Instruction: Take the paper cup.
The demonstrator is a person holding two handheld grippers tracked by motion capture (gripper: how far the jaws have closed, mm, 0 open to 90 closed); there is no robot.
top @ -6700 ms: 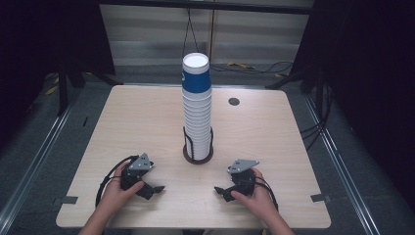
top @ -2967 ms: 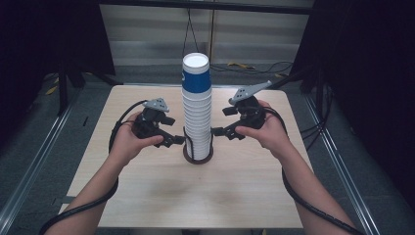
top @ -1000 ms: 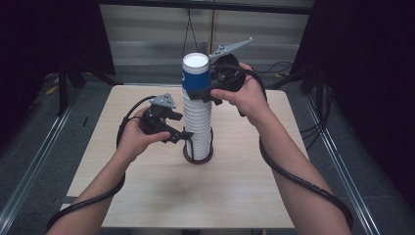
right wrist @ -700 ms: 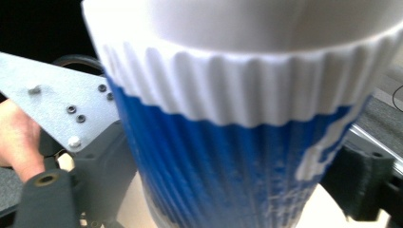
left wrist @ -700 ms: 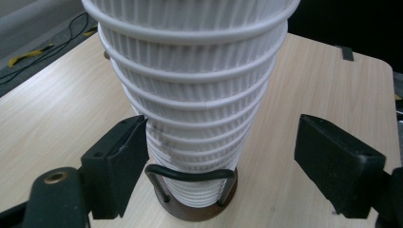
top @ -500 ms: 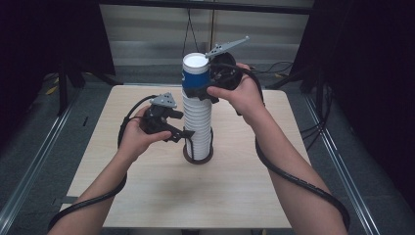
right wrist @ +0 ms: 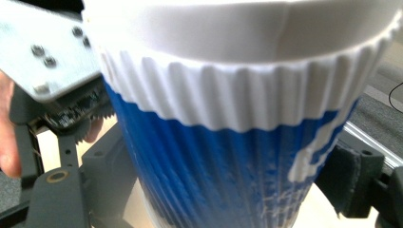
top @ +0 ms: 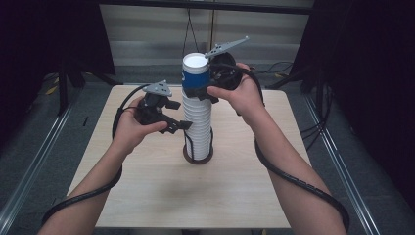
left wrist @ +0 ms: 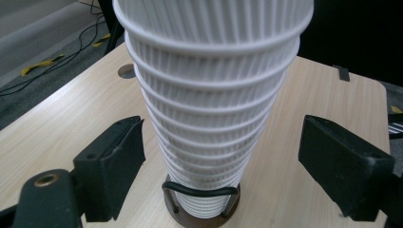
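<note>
A tall stack of white ribbed paper cups point(top: 196, 122) point(left wrist: 214, 118) stands upside down on a round brown holder point(top: 198, 154) point(left wrist: 202, 216) at the table's middle. The top cup point(top: 195, 73) point(right wrist: 214, 156) is blue with a white band. My right gripper point(top: 198, 90) point(right wrist: 228, 175) is at the top of the stack, shut on that blue cup, with a jaw on each side. My left gripper point(top: 178, 116) point(left wrist: 223, 142) is at mid height from the left. Its jaws have just been opening and stand clear of the stack on both sides.
The light wooden table point(top: 147, 196) has a small dark round hole point(left wrist: 127, 71) near its far edge and a black tape mark point(left wrist: 341, 72) at one side. Cables trail from both grippers along the forearms. Dark floor and curtains surround the table.
The left gripper has risen a little along the stack and its jaws have spread away from the cups. The right gripper has stayed at the top cup.
</note>
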